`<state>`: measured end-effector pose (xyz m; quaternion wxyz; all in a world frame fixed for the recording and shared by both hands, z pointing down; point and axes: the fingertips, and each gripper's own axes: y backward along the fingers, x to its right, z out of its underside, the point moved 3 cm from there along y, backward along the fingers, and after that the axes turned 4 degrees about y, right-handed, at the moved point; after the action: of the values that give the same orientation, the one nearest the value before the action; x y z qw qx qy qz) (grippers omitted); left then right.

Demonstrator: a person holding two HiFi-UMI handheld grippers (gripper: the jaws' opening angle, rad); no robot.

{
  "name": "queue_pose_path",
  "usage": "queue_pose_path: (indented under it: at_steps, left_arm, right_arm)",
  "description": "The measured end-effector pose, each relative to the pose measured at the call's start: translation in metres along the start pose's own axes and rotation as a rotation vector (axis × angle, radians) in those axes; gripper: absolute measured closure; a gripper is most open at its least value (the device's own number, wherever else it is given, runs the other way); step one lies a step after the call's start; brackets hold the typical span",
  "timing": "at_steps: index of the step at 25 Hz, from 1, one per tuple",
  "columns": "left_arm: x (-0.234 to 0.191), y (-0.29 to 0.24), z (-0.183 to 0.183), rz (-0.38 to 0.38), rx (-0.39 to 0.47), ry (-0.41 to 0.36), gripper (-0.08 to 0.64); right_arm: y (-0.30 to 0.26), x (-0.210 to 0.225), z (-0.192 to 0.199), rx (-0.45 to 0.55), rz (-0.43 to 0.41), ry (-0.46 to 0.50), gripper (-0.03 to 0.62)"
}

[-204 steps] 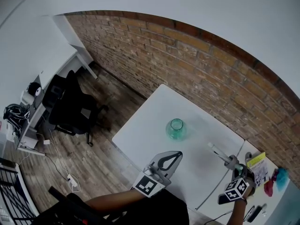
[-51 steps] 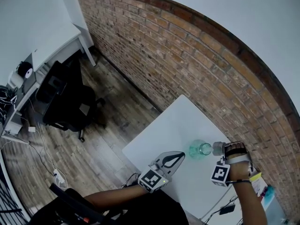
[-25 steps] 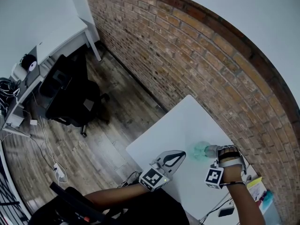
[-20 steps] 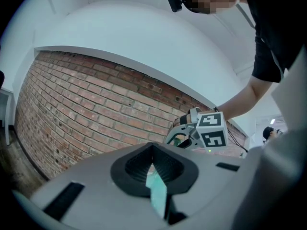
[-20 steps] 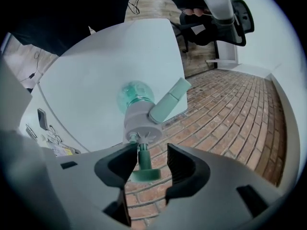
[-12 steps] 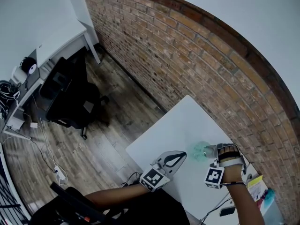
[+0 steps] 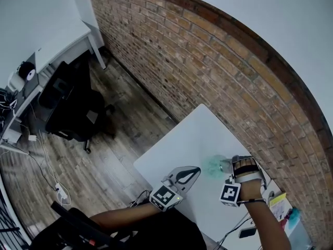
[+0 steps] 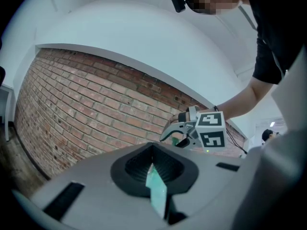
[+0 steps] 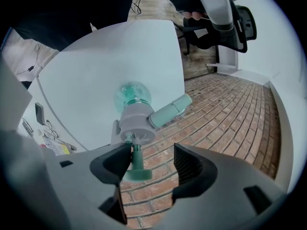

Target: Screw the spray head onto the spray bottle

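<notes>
Two right gripper (image 9: pixel 151 164) jaws, just opening, flank the trigger (image 9: pixel 136 163). The bottle (image 9: pixel 133 96) stands upright, nozzle (image 9: pixel 170 110) wallward, blurred in head view. The left gripper (image 8: pixel 153 169) is closed.

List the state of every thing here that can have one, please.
Spray bottle: upright on the table, spray head on its neck.
Spray head: seated on the bottle; tightness unclear.
Left claw: shut, empty.
Right claw: open, just been opening, green trigger between its jaws.

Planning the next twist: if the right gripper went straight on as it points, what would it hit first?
Probably the spray head on the bottle: its teal stem stands between the right gripper's jaws, which have just been opening.
</notes>
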<state>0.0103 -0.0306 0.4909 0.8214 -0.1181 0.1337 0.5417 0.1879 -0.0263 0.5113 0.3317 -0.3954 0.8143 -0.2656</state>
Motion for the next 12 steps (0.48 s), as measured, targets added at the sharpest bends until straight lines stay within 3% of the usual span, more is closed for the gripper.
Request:
queue_pose_path:
  at_steps: [10, 12]
  left_arm:
    - [-0.0023, 0.005, 0.0027, -0.006, 0.0, 0.005, 0.558]
    - [-0.0028, 0.0056, 0.0022, -0.004, -0.001, 0.006, 0.558]
  right_arm:
    - [-0.0016, -0.001, -0.0033, 0.001, -0.044, 0.059, 0.293]
    - [-0.0043, -0.0047, -0.0028, 0.004, -0.079, 0.073, 0.253]
